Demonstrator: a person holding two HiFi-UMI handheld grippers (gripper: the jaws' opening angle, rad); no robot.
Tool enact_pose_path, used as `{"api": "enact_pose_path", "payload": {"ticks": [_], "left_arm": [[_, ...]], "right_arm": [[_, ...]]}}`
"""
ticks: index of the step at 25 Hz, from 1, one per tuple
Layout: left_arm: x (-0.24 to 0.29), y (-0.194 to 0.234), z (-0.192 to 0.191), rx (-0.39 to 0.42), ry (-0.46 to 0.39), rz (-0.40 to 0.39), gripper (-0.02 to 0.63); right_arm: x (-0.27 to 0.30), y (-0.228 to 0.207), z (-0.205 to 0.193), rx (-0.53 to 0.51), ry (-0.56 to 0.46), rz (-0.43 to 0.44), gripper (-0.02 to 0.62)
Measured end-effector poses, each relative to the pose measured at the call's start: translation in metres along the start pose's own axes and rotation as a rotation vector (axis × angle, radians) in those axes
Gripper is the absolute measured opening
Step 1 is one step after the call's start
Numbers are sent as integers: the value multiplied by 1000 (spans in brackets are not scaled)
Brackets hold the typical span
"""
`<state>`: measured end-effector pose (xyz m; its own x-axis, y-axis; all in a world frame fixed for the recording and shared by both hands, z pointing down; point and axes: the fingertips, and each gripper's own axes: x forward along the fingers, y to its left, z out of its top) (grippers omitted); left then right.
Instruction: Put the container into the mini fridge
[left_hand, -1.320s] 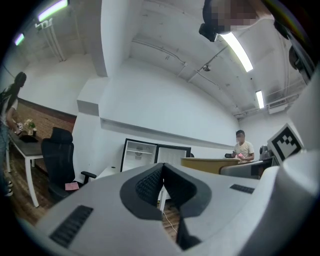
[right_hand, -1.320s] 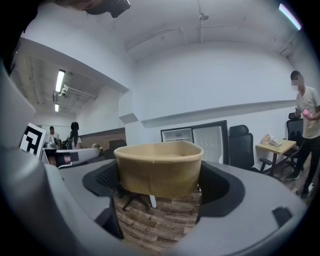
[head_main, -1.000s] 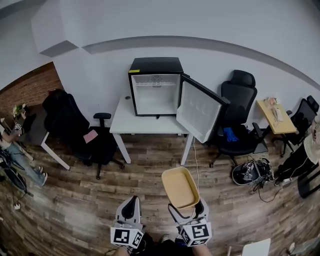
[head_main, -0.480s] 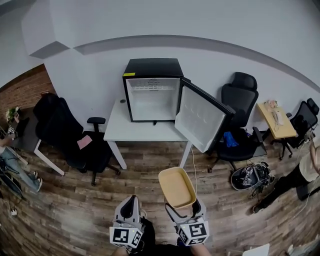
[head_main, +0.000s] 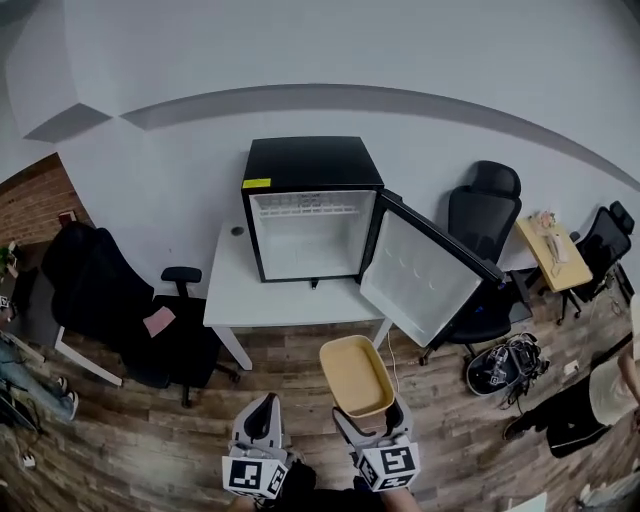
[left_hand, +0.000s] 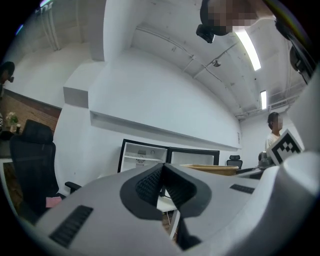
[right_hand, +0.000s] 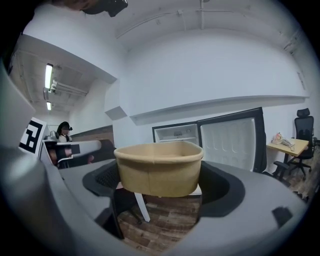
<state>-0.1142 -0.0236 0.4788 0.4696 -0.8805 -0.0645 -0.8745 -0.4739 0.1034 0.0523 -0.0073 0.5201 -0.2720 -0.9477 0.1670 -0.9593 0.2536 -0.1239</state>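
Ahead of you stands a white wall (head_main: 420, 60) with a ledge (head_main: 350, 95) running across it. A brick wall (head_main: 30, 200) meets it at your left. A white table (head_main: 230, 290) sits against the white wall on a wood floor (head_main: 150, 440). A left chair (head_main: 100, 295), black, stands just beside the table's left edge. A right chair (head_main: 485, 215), also black, is near its right edge, with a small wooden desk (head_main: 548, 245) farther right. Strip lights (left_hand: 248, 44) glow on the ceiling.

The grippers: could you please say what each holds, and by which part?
The right gripper holds the tan container by its opposite side walls; the left gripper is shut, empty.
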Motion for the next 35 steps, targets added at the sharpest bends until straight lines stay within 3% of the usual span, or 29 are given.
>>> {"api": "enact_pose_path", "payload": {"ticks": [15,35], "left_arm": [[104,80,1,-17,3,-46,8],[292,125,16,-2,-29,-1,8]], "right_arm": [[153,-10,22,-6,6,-34,499],[371,-118,87,-52,-23,-12,499]]}}
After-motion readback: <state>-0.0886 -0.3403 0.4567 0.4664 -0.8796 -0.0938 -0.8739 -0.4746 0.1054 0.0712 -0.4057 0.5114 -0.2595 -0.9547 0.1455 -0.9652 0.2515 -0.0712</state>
